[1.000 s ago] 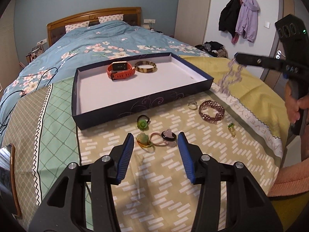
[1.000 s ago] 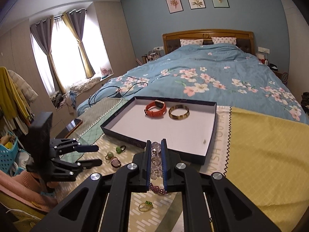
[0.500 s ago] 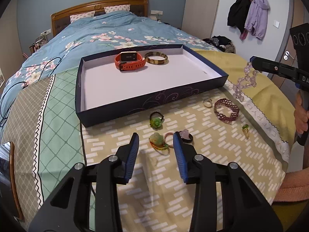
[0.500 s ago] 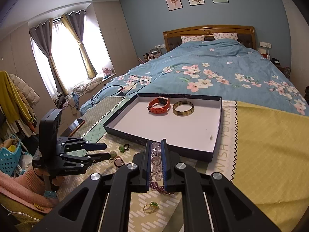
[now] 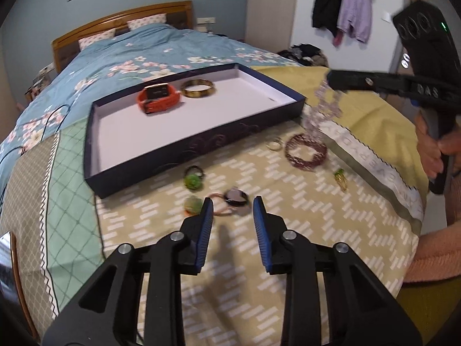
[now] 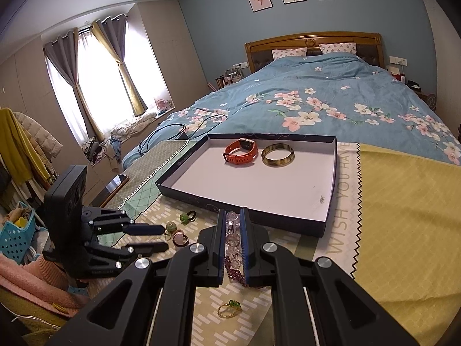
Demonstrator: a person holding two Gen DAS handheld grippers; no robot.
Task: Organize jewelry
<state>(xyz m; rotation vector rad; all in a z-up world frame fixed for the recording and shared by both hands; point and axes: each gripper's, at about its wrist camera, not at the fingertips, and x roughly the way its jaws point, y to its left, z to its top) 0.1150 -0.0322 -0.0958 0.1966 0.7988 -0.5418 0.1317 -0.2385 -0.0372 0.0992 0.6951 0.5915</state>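
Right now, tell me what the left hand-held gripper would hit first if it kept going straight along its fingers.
Likely the pink ring with the dark stone, lying just ahead of the open left hand-held gripper on the bedspread; depth is uncertain.

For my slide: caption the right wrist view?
Right gripper jaws clamp a clear bead bracelet before the navy tray.

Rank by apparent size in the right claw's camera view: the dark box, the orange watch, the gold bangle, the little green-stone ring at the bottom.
1. Dark box, far the largest.
2. Orange watch and gold bangle: they look alike in size, too close to rank.
3. Green-stone ring, smallest, though nearest the camera.
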